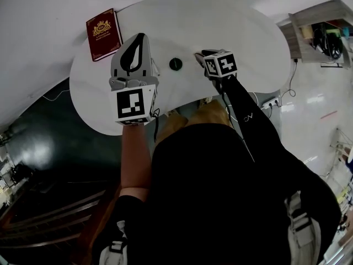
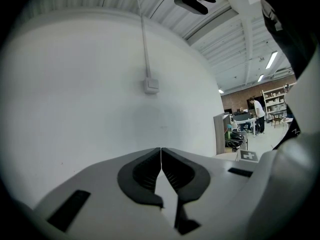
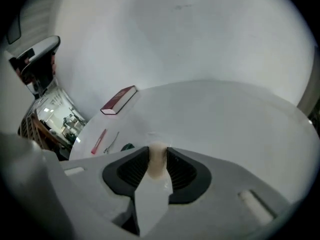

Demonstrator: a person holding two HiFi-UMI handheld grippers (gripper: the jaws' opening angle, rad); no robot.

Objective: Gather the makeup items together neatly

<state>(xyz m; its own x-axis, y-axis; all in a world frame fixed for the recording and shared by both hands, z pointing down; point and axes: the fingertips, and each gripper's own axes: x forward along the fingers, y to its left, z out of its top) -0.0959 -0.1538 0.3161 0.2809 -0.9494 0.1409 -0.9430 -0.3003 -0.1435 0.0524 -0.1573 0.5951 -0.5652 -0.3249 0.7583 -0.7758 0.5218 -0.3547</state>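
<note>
Placement looks next: your right gripper [image 3: 158, 152] pinches a small cream tube [image 3: 157, 167] low over the white rounded surface [image 3: 225, 114]; set it beside the dark round compact [image 1: 175, 64]. Your left gripper [image 2: 161, 152] is pressed together, empty.

The head camera looks steeply down from above onto a white table [image 1: 237, 26]. The left gripper [image 2: 161, 153] camera sits close behind its jaws, facing nearly level at a white wall [image 2: 85, 84]. The right gripper [image 3: 158, 153] camera tilts down low over the same table, sharing a red book [image 3: 119, 100] with the head view.
</note>
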